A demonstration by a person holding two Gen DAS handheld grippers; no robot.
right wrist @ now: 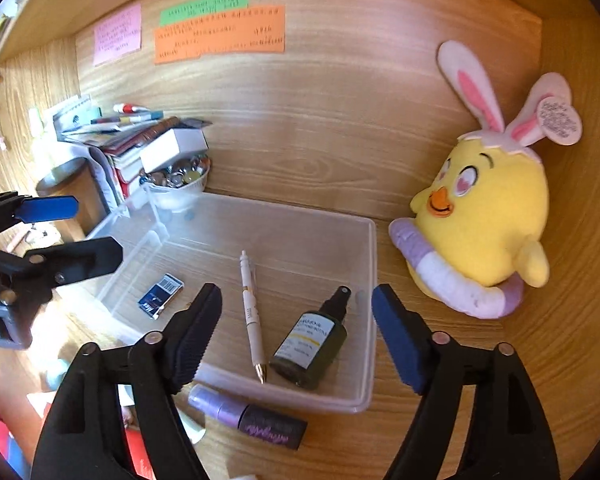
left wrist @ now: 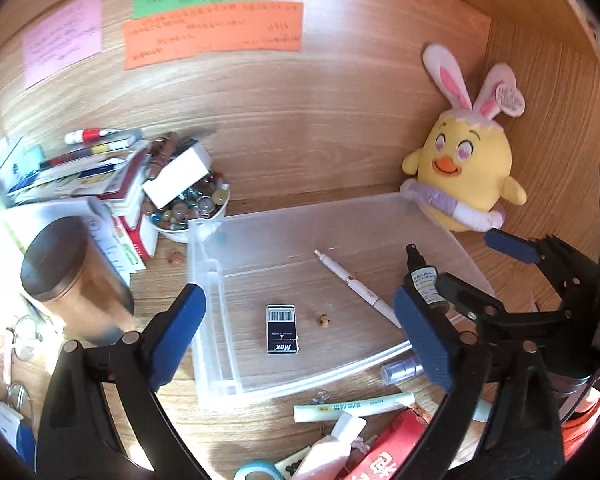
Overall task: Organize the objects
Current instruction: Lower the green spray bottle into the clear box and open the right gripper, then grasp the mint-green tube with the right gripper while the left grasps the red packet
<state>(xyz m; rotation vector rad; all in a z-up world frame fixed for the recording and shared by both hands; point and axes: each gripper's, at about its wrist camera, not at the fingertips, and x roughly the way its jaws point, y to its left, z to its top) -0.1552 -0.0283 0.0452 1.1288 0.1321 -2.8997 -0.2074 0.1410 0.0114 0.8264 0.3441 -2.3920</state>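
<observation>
Both grippers, left and right, gape empty, tilted down over the bin holding pen, bottle at five o'clock, and staple box at nine.

I see a clear plastic bin on the desk holding a white pen lying lengthwise, a dark green spray bottle on its side, and a small black box lying flat.

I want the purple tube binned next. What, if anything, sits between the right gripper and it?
Nothing visible does. The purple tube lies bare on the desk just outside the clear bin's near wall, below the open right gripper.
</observation>
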